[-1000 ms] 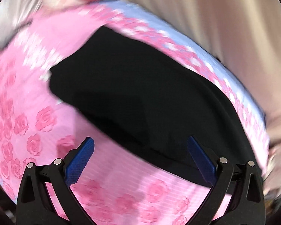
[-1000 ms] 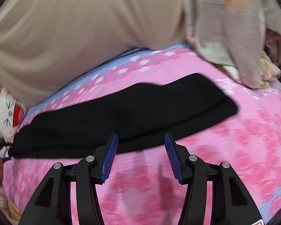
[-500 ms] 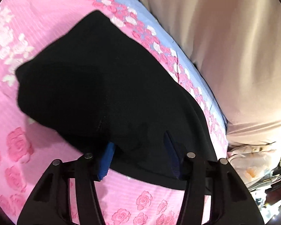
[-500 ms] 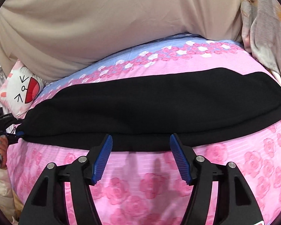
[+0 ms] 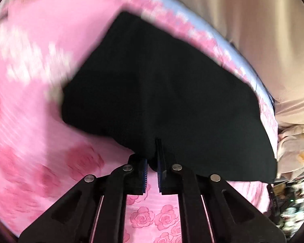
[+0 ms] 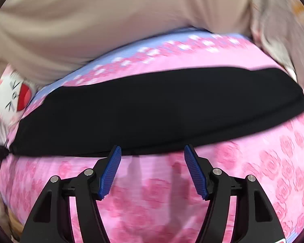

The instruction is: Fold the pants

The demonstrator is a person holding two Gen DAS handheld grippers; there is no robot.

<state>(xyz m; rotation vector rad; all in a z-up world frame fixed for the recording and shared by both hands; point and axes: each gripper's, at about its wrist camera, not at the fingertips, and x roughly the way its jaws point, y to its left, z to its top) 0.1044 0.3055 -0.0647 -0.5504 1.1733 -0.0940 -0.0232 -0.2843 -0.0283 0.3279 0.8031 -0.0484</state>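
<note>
- While the black pants are lying flat on the bed's pink rose-print sheet, the left hand-held gripper is pinching their near edge, its jaws having just been closing with a fold of the cloth between the blue pads.
- Spread wide, the right hand-held gripper is hovering just before the pants' long near hem, gripping nothing.
- Only the right wrist view is showing the full length of the pants and a cat-face pillow at the far left.
- Beige bedding is bunching up beyond the sheet's blue border; nothing is covering the pants.
</note>
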